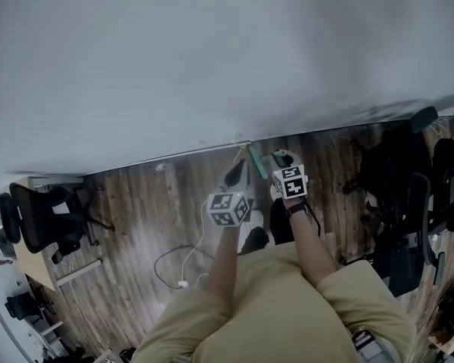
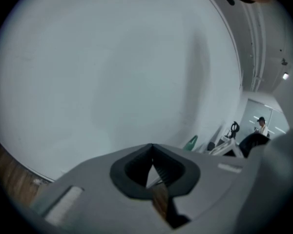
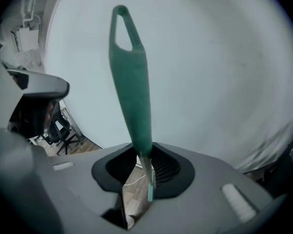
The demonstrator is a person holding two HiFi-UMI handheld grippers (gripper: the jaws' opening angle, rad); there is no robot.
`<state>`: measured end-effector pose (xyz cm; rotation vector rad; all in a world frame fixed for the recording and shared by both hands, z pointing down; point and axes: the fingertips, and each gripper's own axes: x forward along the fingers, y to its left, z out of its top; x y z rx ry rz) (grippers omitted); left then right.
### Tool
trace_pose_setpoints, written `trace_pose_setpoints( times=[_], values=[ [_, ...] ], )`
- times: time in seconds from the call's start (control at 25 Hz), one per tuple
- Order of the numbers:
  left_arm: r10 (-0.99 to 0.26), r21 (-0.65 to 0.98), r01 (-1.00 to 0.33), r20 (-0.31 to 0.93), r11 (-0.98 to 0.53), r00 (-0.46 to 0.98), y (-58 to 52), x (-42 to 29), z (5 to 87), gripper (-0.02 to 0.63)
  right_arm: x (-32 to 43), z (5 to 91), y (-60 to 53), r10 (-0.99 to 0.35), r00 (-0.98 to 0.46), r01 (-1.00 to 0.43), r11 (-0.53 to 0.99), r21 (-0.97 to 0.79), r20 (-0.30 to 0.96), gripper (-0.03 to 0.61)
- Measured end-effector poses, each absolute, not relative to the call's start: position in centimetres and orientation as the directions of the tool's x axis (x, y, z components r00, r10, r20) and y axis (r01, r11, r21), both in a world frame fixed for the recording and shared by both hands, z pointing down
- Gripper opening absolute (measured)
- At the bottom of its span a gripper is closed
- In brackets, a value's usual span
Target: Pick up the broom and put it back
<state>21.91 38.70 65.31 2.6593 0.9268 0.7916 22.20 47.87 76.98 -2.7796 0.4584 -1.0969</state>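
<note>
The right gripper (image 3: 144,156) is clamped on the broom (image 3: 130,77), its jaws pinching the thin shaft just below the green grip, which rises up the centre of its view to a hanging loop at the top. The left gripper (image 2: 151,149) has its jaw tips drawn together. A pale sliver shows in the gap behind them, but I cannot tell what it is. In the head view both grippers sit at lower centre, over the wooden floor (image 1: 136,218), where a white cable (image 1: 174,267) lies. Beyond, a pale wall (image 1: 212,51) fills the upper frame. The pick-up looks done; returning the broom remains, and its storage spot is not evident.
</note>
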Motion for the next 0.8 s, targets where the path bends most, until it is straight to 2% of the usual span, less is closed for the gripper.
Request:
trace_pose_setpoints(
  times=[0.36, 0.8],
  values=[
    [0.635, 0.203, 0.602, 0.228, -0.772, 0.738, 38.4, 25.1, 52.7, 0.002, 23.9, 57.2, 46.8, -0.343, 0.876, -0.313, -0.939, -0.140, 0.340, 0.098],
    [0.611, 0.067, 0.607, 0.083, -0.792, 0.787, 38.2, 25.8, 40.4, 0.002, 24.6, 39.1, 48.4, -0.324, 0.944, -0.317, -0.943, -0.100, 0.058, 0.100]
  ],
)
